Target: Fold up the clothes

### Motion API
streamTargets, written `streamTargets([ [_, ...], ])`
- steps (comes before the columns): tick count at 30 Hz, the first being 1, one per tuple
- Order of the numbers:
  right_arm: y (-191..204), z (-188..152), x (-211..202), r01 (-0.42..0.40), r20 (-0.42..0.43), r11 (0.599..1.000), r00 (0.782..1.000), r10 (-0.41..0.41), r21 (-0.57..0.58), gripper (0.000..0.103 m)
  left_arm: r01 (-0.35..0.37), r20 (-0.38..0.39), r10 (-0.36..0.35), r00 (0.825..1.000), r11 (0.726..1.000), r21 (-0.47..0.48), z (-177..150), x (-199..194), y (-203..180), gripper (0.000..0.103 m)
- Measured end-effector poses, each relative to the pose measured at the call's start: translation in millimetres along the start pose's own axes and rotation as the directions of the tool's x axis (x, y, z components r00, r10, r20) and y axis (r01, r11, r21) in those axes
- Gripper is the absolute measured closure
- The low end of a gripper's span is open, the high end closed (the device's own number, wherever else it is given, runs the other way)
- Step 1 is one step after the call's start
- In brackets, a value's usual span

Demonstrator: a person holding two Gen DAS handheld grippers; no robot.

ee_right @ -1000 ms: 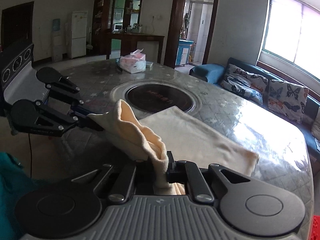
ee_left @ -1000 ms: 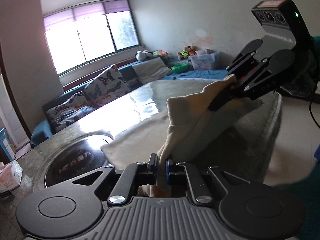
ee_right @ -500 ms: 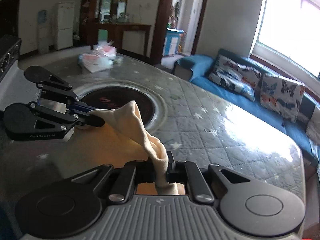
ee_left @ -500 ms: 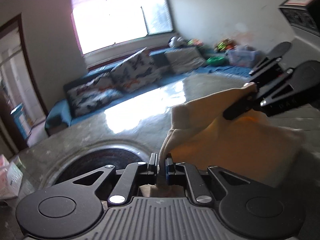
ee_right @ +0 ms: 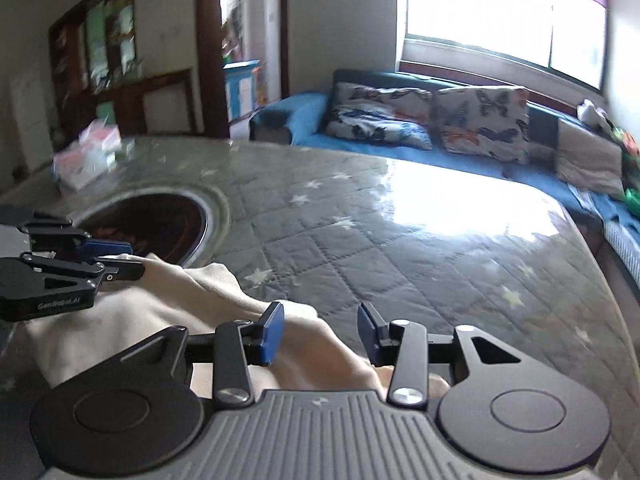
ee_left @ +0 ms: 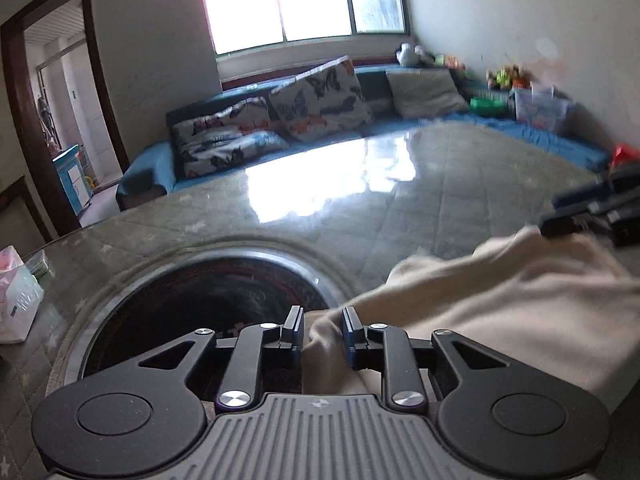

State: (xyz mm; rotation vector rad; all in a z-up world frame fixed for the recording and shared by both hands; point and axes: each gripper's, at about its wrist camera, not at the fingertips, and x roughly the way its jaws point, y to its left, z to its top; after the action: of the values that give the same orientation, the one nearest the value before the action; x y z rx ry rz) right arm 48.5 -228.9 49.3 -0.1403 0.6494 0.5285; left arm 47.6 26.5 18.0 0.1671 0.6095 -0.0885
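Note:
A cream cloth point(ee_left: 500, 300) lies folded on the quilted table, low at my near side; it also shows in the right wrist view point(ee_right: 168, 312). My left gripper point(ee_left: 322, 326) has its jaws parted with a fold of the cloth loose between them. My right gripper point(ee_right: 320, 330) is wide open over the cloth's other corner. In the left wrist view the right gripper point(ee_left: 576, 214) sits at the far right edge of the cloth. In the right wrist view the left gripper point(ee_right: 120, 260) sits at the cloth's left end.
A round dark hotplate point(ee_left: 208, 308) is set into the table point(ee_right: 400, 240) beside the cloth. A pink tissue pack point(ee_left: 16, 300) lies at the table's left edge. A blue sofa with butterfly cushions point(ee_left: 312, 104) runs behind the table.
Both grippers have lowered the cloth onto the table and swung toward the sofa. Both jaws have opened, the right wider, and the cloth has gone slack.

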Motion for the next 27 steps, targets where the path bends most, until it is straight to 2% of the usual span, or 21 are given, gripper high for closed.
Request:
streamTargets([
  [4,-3,-16,-20,-0.057,0.006,0.998,0.998,0.057,0.033,0.059,0.078,0.049,-0.078,0.996,0.997,-0.013,7,-23,-11,0.080],
  [6,-3,-23,-23,-0.087,0.000,0.996,0.996,0.087,0.036,0.051,0.142,0.039,-0.141,0.989,0.990,-0.013,11,-22,-21,0.080],
  [9,-6,-27,-17,-0.100,-0.009,0.994,0.995,0.101,0.054,0.050,0.178,0.009,-0.178,0.984,0.984,0.004,14,-13,-36,0.079],
  [14,-14,-26,1,-0.096,-0.035,0.992,0.994,0.099,0.086,0.050,0.167,-0.036,-0.168,0.985,0.986,-0.018,23,15,-34,0.080],
  [18,-16,-27,5,-0.082,-0.022,0.992,0.996,0.085,0.097,0.050,0.144,-0.072,-0.147,0.986,0.988,-0.052,25,37,-26,0.080],
  [22,-3,-22,6,-0.028,0.001,0.999,1.000,0.028,0.031,0.050,0.144,-0.061,-0.148,0.987,0.987,-0.073,22,40,-24,0.077],
  [25,4,-16,11,-0.004,0.012,1.000,1.000,0.004,0.005,0.055,0.141,-0.054,-0.146,0.988,0.987,-0.081,23,40,-24,0.074],
  [27,6,-12,21,0.003,-0.006,1.000,1.000,-0.003,-0.008,0.056,0.136,-0.050,-0.140,0.989,0.988,-0.077,22,42,-24,0.070],
])
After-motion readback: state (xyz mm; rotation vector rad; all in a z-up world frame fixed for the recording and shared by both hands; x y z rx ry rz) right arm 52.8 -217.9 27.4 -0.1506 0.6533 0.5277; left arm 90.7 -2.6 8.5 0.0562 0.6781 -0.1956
